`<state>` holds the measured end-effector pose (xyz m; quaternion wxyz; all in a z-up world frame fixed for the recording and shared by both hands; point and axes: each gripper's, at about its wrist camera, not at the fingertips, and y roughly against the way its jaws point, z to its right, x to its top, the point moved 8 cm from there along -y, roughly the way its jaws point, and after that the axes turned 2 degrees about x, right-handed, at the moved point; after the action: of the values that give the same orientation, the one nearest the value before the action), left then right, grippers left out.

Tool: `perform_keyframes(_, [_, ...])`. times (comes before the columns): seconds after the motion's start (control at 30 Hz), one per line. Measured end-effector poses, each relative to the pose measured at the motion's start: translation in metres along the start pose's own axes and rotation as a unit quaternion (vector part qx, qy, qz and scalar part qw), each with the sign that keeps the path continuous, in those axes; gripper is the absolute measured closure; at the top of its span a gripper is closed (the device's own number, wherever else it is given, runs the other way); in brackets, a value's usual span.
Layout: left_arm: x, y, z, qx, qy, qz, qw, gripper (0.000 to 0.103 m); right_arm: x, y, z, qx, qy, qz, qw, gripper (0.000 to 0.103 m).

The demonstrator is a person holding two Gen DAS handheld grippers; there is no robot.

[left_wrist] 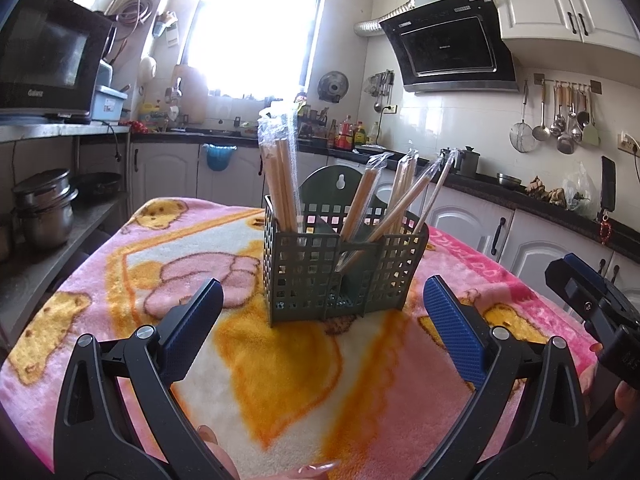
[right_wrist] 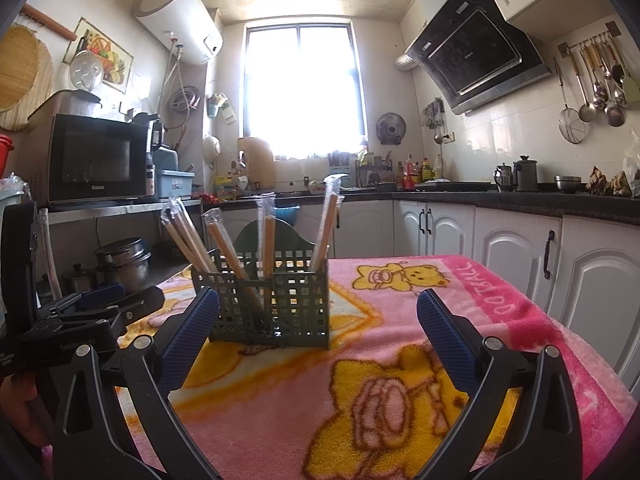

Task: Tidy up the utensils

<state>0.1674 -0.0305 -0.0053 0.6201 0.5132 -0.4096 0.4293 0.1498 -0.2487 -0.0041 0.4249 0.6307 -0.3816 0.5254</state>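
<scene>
Ahead of both grippers, left (left_wrist: 322, 320) and right (right_wrist: 318, 328), whose jaws are spread and empty, the desk (left_wrist: 280, 380) carries only the caddy (left_wrist: 340, 268), already holding all visible wrapped chopsticks (left_wrist: 280, 176), so little seems left.

Kitchen, as we record it: a bright window (right_wrist: 304, 92) in the far wall, overexposed; white tiled walls; white cabinets (right_wrist: 516, 256) under a dark countertop (right_wrist: 520, 200) at right; a black range hood (right_wrist: 476, 48) above; ladles on a wall rail (left_wrist: 560, 120); a microwave (right_wrist: 100, 160) on a metal shelf at left; a water heater (right_wrist: 180, 20) high up; a pink bear-print blanket (right_wrist: 400, 340) covering the near table.
</scene>
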Motion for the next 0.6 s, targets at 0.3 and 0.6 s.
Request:
perform_keyframes(0.3, [-0.011, -0.015, -0.026, 0.028, 0.055, -0.055, 0.9966, 0.010, -0.004, -0.001, 0.044, -0.057, -0.042, -0.037, 0.997, 0.006])
perform_keyframes(0.6, [-0.015, -0.075, -0.169, 0.180, 0.086, -0.207, 0.9577, 0.010, -0.064, -0.068, 0.194, -0.225, -0.057, -0.314, 0.921, 0.006])
